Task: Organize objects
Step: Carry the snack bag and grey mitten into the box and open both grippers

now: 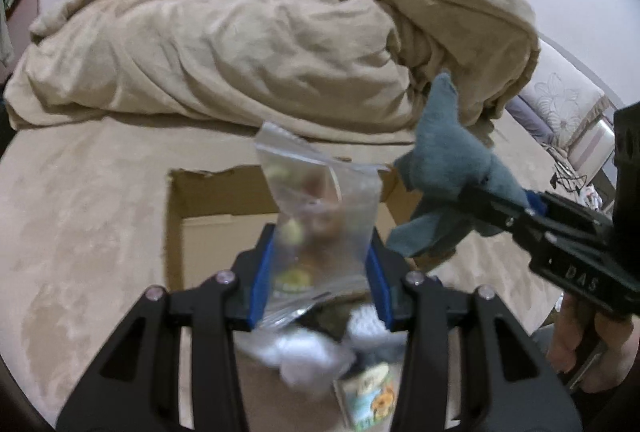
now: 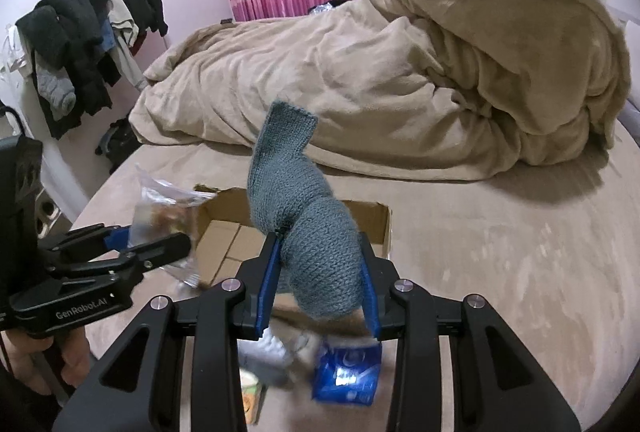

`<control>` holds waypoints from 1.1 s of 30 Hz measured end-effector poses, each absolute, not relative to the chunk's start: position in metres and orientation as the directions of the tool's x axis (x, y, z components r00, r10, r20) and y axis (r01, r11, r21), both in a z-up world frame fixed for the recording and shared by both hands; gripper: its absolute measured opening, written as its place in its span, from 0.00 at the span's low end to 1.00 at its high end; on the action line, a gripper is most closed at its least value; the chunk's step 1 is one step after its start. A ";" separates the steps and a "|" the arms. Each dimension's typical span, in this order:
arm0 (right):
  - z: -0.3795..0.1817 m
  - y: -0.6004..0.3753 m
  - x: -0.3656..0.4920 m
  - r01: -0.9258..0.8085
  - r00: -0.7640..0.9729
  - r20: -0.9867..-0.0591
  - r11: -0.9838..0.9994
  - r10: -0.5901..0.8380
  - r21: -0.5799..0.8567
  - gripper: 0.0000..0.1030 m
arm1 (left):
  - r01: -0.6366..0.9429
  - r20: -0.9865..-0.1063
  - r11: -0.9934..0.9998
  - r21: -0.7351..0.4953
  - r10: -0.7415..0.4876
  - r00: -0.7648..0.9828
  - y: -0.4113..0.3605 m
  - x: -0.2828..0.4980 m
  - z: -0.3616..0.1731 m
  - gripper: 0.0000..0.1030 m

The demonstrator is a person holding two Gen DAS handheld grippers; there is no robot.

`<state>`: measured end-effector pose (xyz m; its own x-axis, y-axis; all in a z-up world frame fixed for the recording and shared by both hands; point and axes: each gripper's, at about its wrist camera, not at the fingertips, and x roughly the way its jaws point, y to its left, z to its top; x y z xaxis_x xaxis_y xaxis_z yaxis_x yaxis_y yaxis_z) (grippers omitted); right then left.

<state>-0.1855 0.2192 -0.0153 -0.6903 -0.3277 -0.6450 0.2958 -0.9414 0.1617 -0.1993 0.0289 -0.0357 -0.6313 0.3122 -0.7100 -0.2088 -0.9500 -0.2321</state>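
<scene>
My left gripper [image 1: 320, 272] is shut on a clear zip bag [image 1: 320, 208] with small items inside, held above an open cardboard box [image 1: 208, 192] on the bed. My right gripper [image 2: 318, 276] is shut on a grey-blue knitted sock [image 2: 312, 232], held over the same box [image 2: 224, 244]. The sock also shows in the left wrist view [image 1: 444, 168], to the right of the bag. The bag also shows in the right wrist view [image 2: 164, 212], at the left.
Below the grippers lie white cloth [image 1: 312, 352], a printed packet [image 1: 372, 400] and a blue packet [image 2: 348, 372]. A heaped beige duvet [image 1: 256, 52] fills the far bed. Dark clothes hang on a rack [image 2: 84, 44] at the left wall.
</scene>
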 end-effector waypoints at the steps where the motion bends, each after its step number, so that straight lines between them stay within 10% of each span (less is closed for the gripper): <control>1: -0.020 0.218 -0.190 0.295 -0.686 -0.650 -0.941 -0.327 0.163 0.36 | -0.211 -0.716 -0.949 -0.235 0.316 -0.622 0.031 -0.204 -0.042 0.43; 8: -0.062 0.215 -0.221 0.290 -0.633 -0.706 -0.943 -0.318 0.165 0.38 | -0.193 -0.797 -0.951 -0.240 0.306 -0.521 0.047 -0.238 -0.092 0.45; 13: -0.076 0.217 -0.223 0.273 -0.620 -0.727 -0.950 -0.296 0.154 0.51 | -0.158 -0.777 -0.961 -0.228 0.277 -0.566 0.041 -0.227 -0.081 0.83; 18: -0.058 0.222 -0.206 0.258 -0.651 -0.709 -0.957 -0.271 0.129 0.67 | -0.152 -0.739 -0.964 -0.219 0.266 -0.619 0.029 -0.197 -0.049 0.83; 33: 0.015 0.239 -0.077 0.202 -0.693 -0.687 -0.974 -0.219 0.106 0.69 | -0.079 -0.667 -0.976 -0.203 0.197 -0.719 -0.021 -0.035 0.030 0.84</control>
<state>-0.0768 0.2385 0.0154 -0.6932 -0.2190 -0.6866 0.2022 -0.9736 0.1064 -0.0346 -0.0210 0.0304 -0.7189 0.1968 -0.6667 -0.0793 -0.9760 -0.2026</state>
